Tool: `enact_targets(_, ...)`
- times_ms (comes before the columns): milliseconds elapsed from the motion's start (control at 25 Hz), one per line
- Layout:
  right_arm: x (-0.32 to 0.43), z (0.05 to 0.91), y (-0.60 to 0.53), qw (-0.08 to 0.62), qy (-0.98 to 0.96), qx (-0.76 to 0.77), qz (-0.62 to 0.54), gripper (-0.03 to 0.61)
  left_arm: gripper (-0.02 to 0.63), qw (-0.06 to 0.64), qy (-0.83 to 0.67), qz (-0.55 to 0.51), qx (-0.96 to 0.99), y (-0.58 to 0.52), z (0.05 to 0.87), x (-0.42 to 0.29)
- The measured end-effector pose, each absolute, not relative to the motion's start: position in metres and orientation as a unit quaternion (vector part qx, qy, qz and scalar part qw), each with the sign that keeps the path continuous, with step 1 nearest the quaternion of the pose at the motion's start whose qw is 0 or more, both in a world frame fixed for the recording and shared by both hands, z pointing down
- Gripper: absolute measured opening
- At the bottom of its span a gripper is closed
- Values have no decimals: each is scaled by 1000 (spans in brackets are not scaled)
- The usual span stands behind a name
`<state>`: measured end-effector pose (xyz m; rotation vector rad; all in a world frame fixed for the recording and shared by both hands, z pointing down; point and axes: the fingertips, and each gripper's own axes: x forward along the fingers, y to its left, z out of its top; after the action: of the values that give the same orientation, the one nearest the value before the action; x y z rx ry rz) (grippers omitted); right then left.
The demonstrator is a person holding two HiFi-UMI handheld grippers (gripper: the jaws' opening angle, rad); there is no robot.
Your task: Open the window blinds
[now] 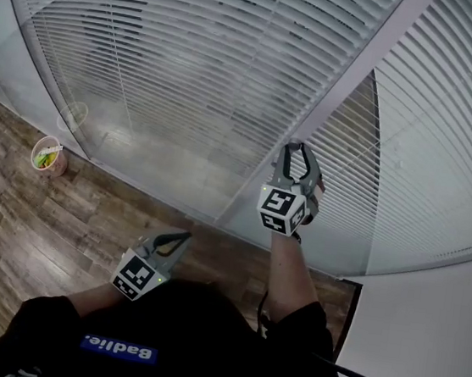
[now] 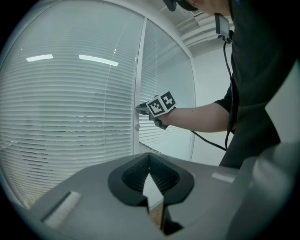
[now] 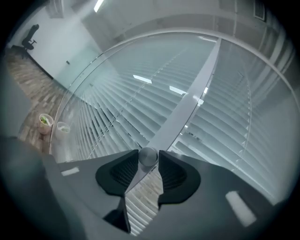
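At the white vertical frame post between two panels of white horizontal slatted window blinds, we see the right gripper held up level. Its jaws are closed round a small round grey knob that sticks out of the post. Both black pads look to touch its sides, so we call it clamped on the knob. Left gripper hangs low near the body over the brown wood-plank floor, jaws together at the tips, nothing between them, well apart from the blinds. Blinds fill the wall in front, both panels, slats mostly tilted shut, so we judge the opening as barely begun. Reflections of ceiling lights on the panels suggest the slats sit behind glass, so we judge they cannot be grabbed direct; thin, light, easily bent anyway. Knob is the place to hold: hard, stiff, smooth and tiny, likely slippery under a twist. We would pinch it across its round side with the pad tips, squarely centred, and turn by rolling the wrist, re-gripping as needed. Risk as we judge it: pads sliding off the knob, or forcing it past its stop. Small round tub with green contents stands on the floor by the left panel, not part of this.
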<state>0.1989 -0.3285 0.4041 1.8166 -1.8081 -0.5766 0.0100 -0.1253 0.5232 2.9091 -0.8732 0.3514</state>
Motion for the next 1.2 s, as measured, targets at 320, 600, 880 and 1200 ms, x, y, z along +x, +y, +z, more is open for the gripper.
enact_targets(320, 195, 402, -329, 285, -638, 674, -239, 124, 0, 44, -286, 119, 950, -126, 525, 7)
enact_targets(600, 191, 408, -329, 408, -587, 607, -349, 123, 0, 44, -284, 119, 950, -127, 525, 8)
enact_targets(880, 190, 411, -329, 471, -560, 548, -405, 124, 0, 44, -281, 118, 952, -129, 526, 10)
enact_targets(1200, 191, 406, -326, 389, -618, 594, -339, 151, 0, 40, -277, 119, 953, -127, 525, 13)
